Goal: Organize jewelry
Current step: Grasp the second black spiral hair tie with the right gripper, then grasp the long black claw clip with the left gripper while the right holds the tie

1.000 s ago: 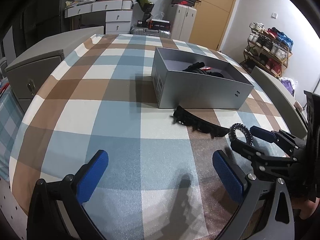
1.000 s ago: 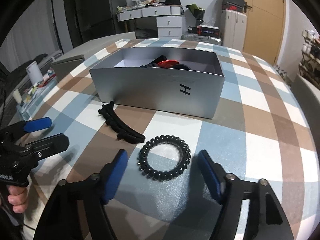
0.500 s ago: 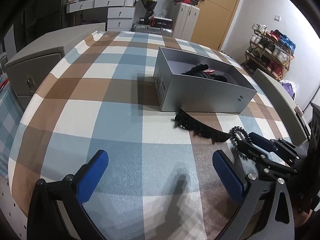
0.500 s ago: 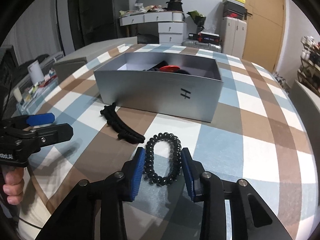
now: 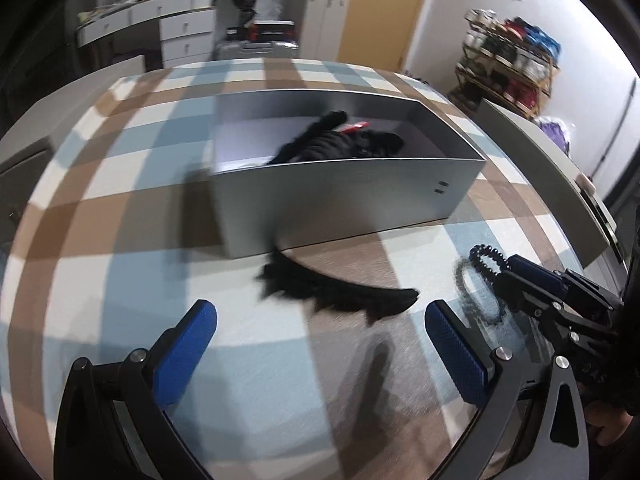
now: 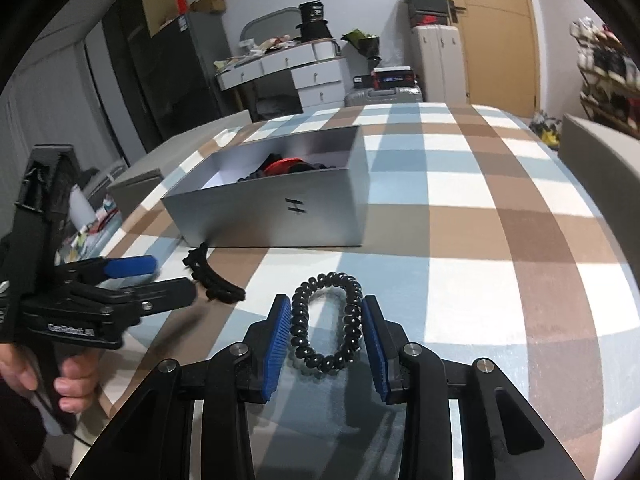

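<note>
My right gripper (image 6: 326, 330) is shut on a black spiral hair tie (image 6: 326, 320) and holds it above the checked tablecloth; it also shows in the left wrist view (image 5: 480, 280). My left gripper (image 5: 320, 352) is open and empty, just in front of a black toothed hair clip (image 5: 340, 292) lying on the cloth; the clip also shows in the right wrist view (image 6: 212, 280). Behind the clip stands an open grey box (image 5: 340, 196) holding black and red hair accessories (image 5: 340, 142). The box is also in the right wrist view (image 6: 280, 216).
The table (image 6: 500, 216) is covered with a blue, brown and white checked cloth. Grey chair backs (image 5: 552, 168) stand at its right edge. A grey cabinet (image 6: 136, 182) stands off the left side. Drawers, suitcases and a shoe rack line the room behind.
My right gripper closed on the spiral hair tie and lifted it off the cloth. My left gripper moved forward toward the black clip and the box.
</note>
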